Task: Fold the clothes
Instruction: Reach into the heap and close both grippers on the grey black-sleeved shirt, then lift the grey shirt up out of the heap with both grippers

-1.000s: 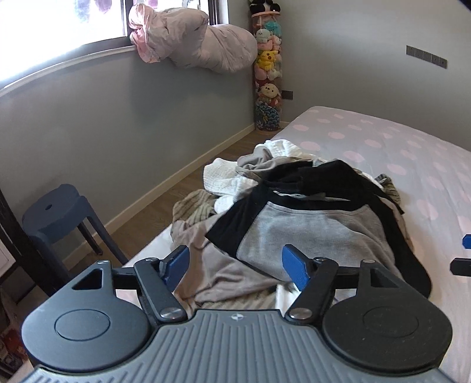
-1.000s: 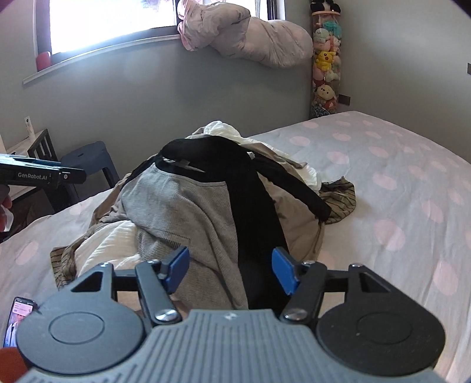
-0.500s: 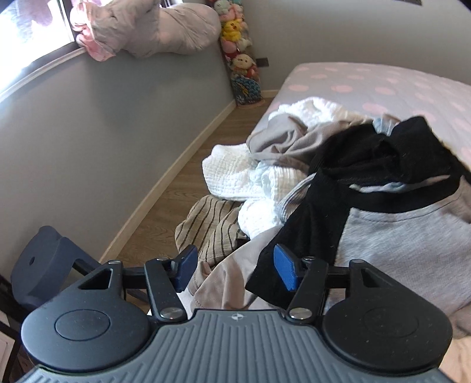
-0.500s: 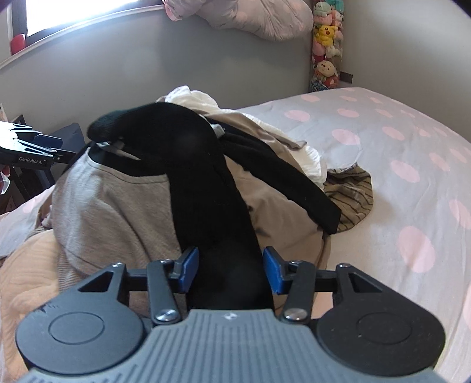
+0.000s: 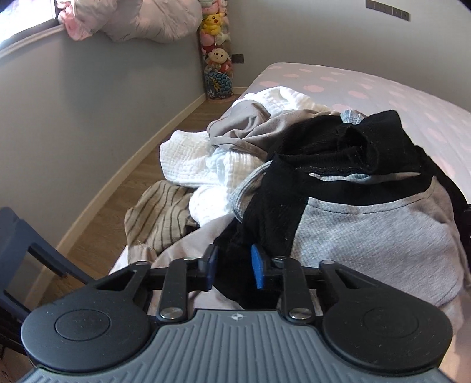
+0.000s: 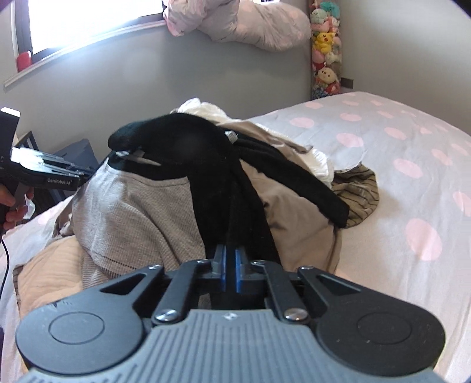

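Black sleeves, one to each gripper, and that looks deliberate: take a raglan top by both arms and it should lift out of the heap and hang straight for folding. The right gripper [image 6: 230, 262] has its blue pads pressed nearly together, with the right sleeve [image 6: 232, 206] pinched thin between them. The left gripper [image 5: 232, 265] isn't as far along: its fingers [image 5: 256, 266] stand a little apart with the left sleeve [image 5: 265, 218] bunched in the gap, so closing round it but not clearly clamped, I'd say. The top [image 5: 368, 232] itself, grey body and black collar, sits on the crest of the pile [image 5: 223, 165] at the near edge of the bed [image 6: 397, 188], which is likely why it's first to go: nothing lies over it.

Counting now. Two grippers, two sleeves, one top in hand. Under it I make out a white waffle piece [image 5: 191, 159], a grey-brown garment [image 5: 244, 129], a striped one [image 5: 159, 218] spilling toward the floor, and a beige one [image 6: 297, 212] on the far side; four at least, though the tangle hides where one ends. One dark stool [image 5: 17, 235] by the wall, one pink bundle [image 6: 250, 26] on the sill.
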`<state>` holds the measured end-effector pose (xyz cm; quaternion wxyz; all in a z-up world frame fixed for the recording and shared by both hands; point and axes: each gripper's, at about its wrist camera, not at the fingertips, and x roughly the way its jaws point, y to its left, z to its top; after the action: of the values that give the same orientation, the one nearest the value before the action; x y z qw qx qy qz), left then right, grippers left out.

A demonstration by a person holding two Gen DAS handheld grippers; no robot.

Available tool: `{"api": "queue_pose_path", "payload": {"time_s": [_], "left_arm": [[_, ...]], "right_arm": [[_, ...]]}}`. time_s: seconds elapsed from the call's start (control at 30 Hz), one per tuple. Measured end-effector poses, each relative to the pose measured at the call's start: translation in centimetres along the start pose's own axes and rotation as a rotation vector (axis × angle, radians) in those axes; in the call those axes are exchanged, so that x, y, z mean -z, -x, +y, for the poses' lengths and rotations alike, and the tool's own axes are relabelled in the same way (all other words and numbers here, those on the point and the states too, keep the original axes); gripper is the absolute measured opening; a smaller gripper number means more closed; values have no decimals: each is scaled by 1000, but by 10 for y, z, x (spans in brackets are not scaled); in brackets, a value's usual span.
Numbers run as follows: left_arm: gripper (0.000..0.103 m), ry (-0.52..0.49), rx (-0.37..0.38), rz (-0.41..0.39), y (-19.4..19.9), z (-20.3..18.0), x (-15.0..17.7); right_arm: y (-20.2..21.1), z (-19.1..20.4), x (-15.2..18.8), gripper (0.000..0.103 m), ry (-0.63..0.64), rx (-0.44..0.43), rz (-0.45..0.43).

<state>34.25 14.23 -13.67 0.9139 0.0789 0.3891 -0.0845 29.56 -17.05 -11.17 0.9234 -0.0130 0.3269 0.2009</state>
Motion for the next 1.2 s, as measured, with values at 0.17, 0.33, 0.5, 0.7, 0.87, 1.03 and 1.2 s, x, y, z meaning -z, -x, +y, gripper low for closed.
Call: {"api": "queue_pose_path", "payload": {"time_s": [0.17,0.33,0.5,0.7,0.87,1.03,1.2], "left_arm": [[3,39,-16,-15,18,-5,-9],[2,46,-58,-93,65,-10,-28],[2,19,-41,-156,117,-25,-43],[2,-42,10,-267,182,-73,-57],[2,-97,46,-396,235,-123,-74],[2,-109,94,-540,292,-163,-85],[2,-124,156,-646,336,-196,-83]], "right_arm": [[27,5,-5,6,16,33,-77],[63,7,-16,5,42,104,-167],[108,-4,-22,5,13,184,-248],[187,-22,-21,5,-9,286,-370],[267,-31,-20,5,1,374,-502],[350,-32,-12,5,24,460,-632],[431,-24,6,5,55,537,-732]]}}
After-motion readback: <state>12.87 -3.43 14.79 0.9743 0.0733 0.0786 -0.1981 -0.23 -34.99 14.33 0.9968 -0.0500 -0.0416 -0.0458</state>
